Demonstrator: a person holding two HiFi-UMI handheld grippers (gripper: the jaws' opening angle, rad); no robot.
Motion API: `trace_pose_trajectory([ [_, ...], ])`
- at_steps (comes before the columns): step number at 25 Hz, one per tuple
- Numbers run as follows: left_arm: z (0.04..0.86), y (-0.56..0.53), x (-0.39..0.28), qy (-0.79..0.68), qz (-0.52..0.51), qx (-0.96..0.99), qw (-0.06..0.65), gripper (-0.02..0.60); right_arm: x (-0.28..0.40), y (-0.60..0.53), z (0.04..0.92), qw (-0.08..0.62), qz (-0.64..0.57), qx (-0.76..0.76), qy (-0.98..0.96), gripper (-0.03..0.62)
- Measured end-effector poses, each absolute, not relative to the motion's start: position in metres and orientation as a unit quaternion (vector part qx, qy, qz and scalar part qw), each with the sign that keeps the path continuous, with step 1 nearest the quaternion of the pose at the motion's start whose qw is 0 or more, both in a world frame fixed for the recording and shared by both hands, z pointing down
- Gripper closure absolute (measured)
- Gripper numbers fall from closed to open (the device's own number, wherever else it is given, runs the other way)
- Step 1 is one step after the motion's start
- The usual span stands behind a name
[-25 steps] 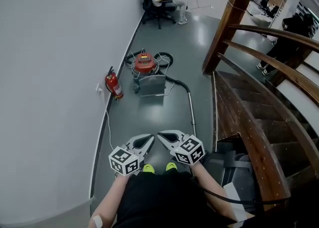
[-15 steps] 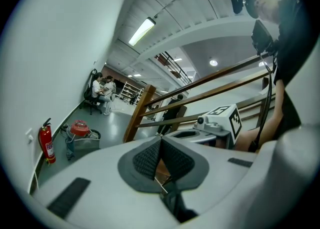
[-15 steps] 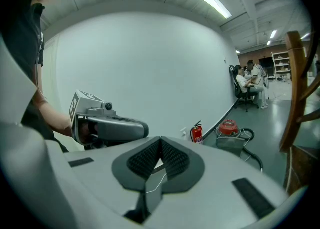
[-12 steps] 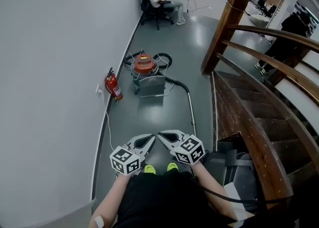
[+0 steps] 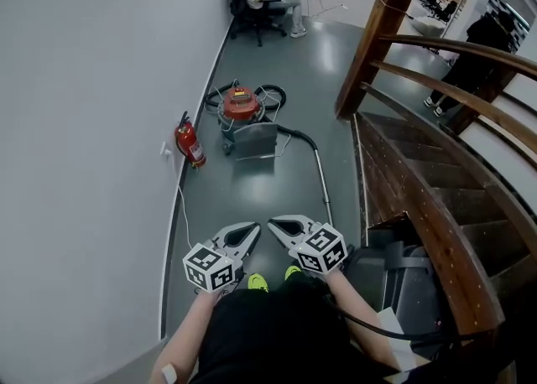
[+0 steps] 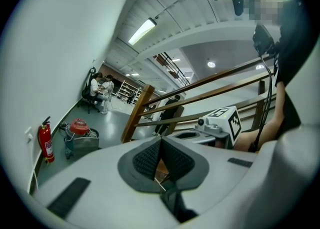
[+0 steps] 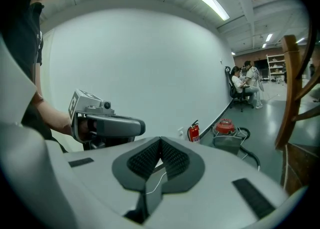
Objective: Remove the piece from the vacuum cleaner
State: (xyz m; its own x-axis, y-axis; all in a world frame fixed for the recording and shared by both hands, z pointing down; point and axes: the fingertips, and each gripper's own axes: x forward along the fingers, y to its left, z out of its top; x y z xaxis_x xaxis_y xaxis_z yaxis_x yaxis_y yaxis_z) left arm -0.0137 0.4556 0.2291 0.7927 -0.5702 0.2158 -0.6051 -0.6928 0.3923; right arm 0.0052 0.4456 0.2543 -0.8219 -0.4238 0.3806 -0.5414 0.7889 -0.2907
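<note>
Head view: one grey canister vacuum cleaner with a red lid (image 5: 241,114) stands on the grey floor (image 5: 252,194) by the wall. It is well ahead of both claws, and neither touches it. One red fire extinguisher (image 5: 190,143) stands just left of it. You hold your left claw (image 5: 250,230) and right claw (image 5: 274,225), two in all, low before your waist, tips angled together, each closed on nothing.

Red-lidded vacuum cleaner (image 5: 240,106); red extinguisher (image 5: 190,142)
</note>
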Motion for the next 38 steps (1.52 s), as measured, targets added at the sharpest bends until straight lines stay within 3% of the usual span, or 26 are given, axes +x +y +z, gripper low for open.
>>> trace_pose_trajectory([
  [20,0.229,0.411,-0.034,-0.349,0.027,0.910,0.221,0.575,-0.010,0.403,0.261,0.150,0.194,0.248,-0.937,0.583],
  [38,0.253,0.303,-0.031,-0.378,0.036,0.884,0.272,0.575,0.002,0.288,0.286,0.152,0.223,0.214,-0.939,0.583],
])
